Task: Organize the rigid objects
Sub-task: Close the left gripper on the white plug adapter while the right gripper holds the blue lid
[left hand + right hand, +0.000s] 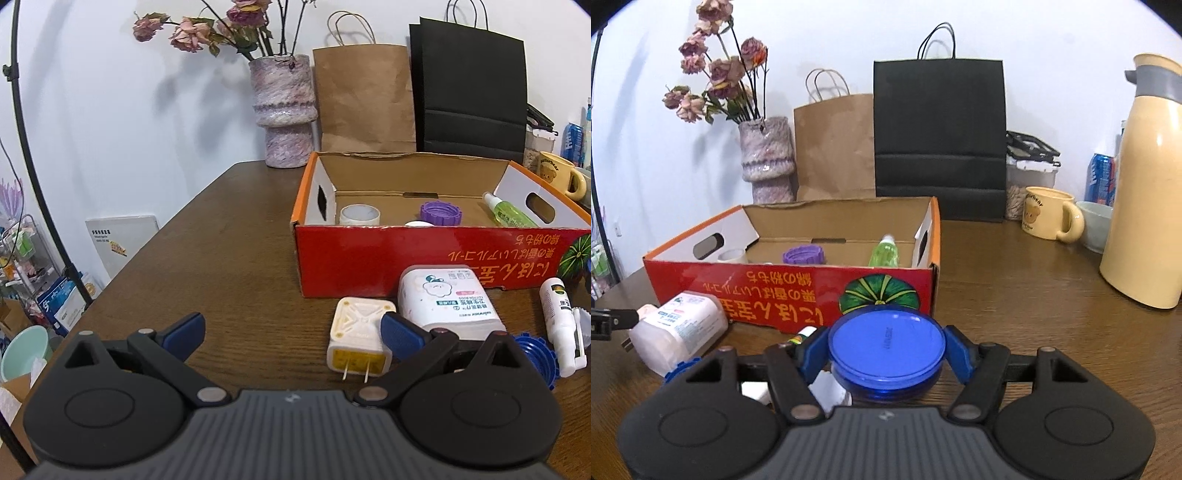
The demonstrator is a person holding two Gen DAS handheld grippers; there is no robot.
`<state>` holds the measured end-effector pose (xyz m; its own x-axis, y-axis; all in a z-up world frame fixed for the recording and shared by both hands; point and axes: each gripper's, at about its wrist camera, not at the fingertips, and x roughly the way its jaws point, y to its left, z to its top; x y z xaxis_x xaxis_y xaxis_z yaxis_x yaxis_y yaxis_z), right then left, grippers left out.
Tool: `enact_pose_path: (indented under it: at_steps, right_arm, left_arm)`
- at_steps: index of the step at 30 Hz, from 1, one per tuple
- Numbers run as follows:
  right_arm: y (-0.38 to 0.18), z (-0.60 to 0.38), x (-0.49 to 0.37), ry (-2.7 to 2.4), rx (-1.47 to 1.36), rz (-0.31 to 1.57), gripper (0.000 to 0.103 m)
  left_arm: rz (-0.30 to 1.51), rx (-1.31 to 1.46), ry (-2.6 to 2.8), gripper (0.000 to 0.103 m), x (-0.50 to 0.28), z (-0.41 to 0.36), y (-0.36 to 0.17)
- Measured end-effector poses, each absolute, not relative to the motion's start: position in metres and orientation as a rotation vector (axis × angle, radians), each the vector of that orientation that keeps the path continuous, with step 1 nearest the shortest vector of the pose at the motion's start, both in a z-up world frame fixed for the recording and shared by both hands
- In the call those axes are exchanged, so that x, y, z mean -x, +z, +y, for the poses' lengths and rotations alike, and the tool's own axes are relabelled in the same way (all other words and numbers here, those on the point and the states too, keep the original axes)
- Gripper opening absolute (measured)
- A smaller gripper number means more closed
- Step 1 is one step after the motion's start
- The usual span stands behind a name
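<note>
A red cardboard box [424,258] [798,291] stands on the wooden table and holds a tape roll [359,215], a purple cap [440,213] [804,255] and a green bottle [508,216] [884,251]. In front of it lie a white plug adapter [360,336], a cotton bud box [448,301] [677,330], a white tube [561,325] and a blue ridged cap [535,354]. My left gripper [293,332] is open, low over the table, left of the adapter. My right gripper [884,354] is shut on a round blue container [886,345].
A vase of dried flowers [282,110] [768,158], a brown paper bag [365,99] and a black bag [940,140] stand behind the box. A yellow mug [1049,218], a bowl [1095,225], a can [1102,181] and a cream thermos [1148,192] stand at the right.
</note>
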<state>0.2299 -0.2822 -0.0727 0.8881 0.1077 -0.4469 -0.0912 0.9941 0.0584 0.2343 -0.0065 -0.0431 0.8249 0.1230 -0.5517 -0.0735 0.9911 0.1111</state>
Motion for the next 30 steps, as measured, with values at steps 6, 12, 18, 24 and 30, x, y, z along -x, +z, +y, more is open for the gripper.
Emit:
enact_pose_path:
  at_steps: [6,12,18,24,30]
  right_arm:
    - [-0.072,-0.283,-0.224,0.098,-0.037,0.45,0.065]
    - [-0.072,-0.282,-0.224,0.1,-0.034,0.447,0.065]
    - [-0.072,-0.282,-0.223,0.101,-0.033,0.445,0.066]
    - [-0.071,-0.281,-0.222,0.102,-0.03,0.44,0.066]
    - [-0.071,-0.281,-0.222,0.103,-0.027,0.438,0.066]
  left_arm:
    - [0.6,-0.103,0.064,0.103,-0.24,-0.013,-0.048]
    - [0.596,-0.064,0.056,0.103,-0.247,-0.009,-0.051]
    - [0.598,-0.027,0.063,0.103,-0.25,-0.003,-0.055]
    - [0.607,-0.025,0.079,0.103,-0.252,0.0,-0.057]
    - [0.617,-0.024,0.079,0.103,-0.256,-0.001,-0.061]
